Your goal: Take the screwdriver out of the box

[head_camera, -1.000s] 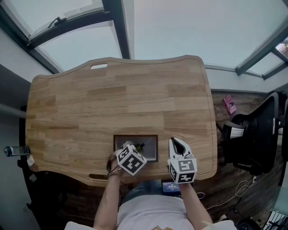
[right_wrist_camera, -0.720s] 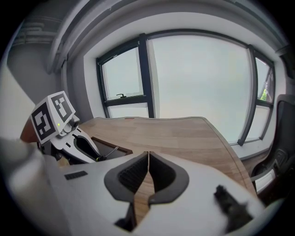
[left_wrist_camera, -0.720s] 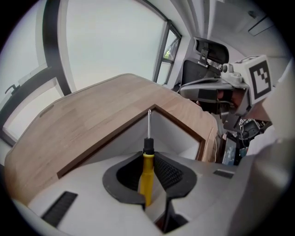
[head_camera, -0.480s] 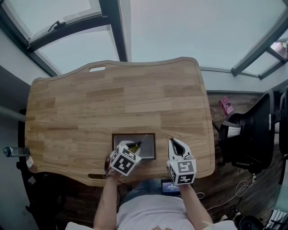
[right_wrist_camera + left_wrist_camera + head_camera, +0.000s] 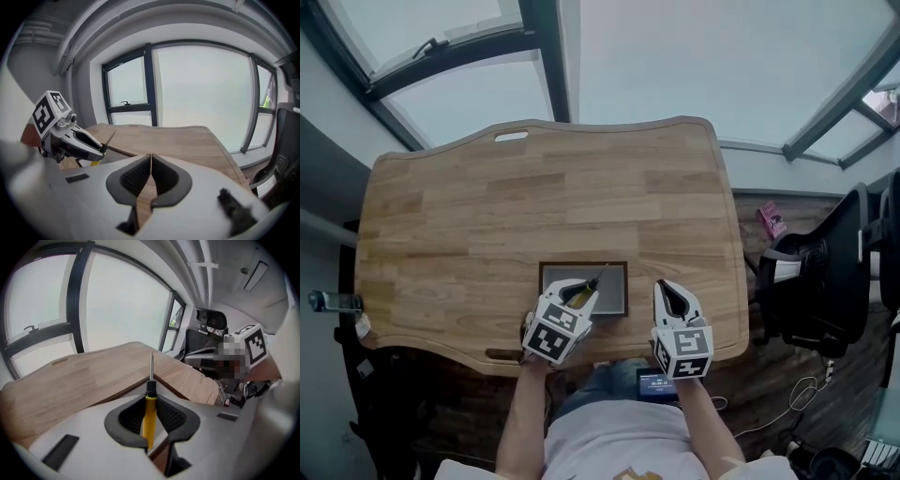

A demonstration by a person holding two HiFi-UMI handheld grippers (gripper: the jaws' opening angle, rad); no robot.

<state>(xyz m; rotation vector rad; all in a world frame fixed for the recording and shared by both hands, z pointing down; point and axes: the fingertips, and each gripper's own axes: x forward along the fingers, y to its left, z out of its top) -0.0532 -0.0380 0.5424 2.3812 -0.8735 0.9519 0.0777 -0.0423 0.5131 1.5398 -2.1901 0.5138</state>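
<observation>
A screwdriver (image 5: 149,411) with a yellow handle, black collar and thin metal shaft is clamped between my left gripper's (image 5: 150,417) pads. Its shaft points up and away. In the head view the left gripper (image 5: 578,294) holds the screwdriver (image 5: 586,289) above the near left part of the shallow dark-rimmed box (image 5: 615,298). The shaft slants over the grey box floor. My right gripper (image 5: 667,292) hovers just right of the box, shut with nothing in it. Its own view shows the right gripper (image 5: 151,174) with pads meeting, and the left gripper (image 5: 100,149) carrying the screwdriver (image 5: 109,139).
The box lies near the front edge of a wooden table (image 5: 553,187). A black office chair (image 5: 820,281) stands to the right, with a pink item (image 5: 769,220) on the floor beside it. A bottle (image 5: 326,302) sits off the table's left edge. Windows lie beyond.
My left gripper has lifted and tipped back toward the person with the screwdriver, which now stands higher over the box. The right gripper has risen slightly.
</observation>
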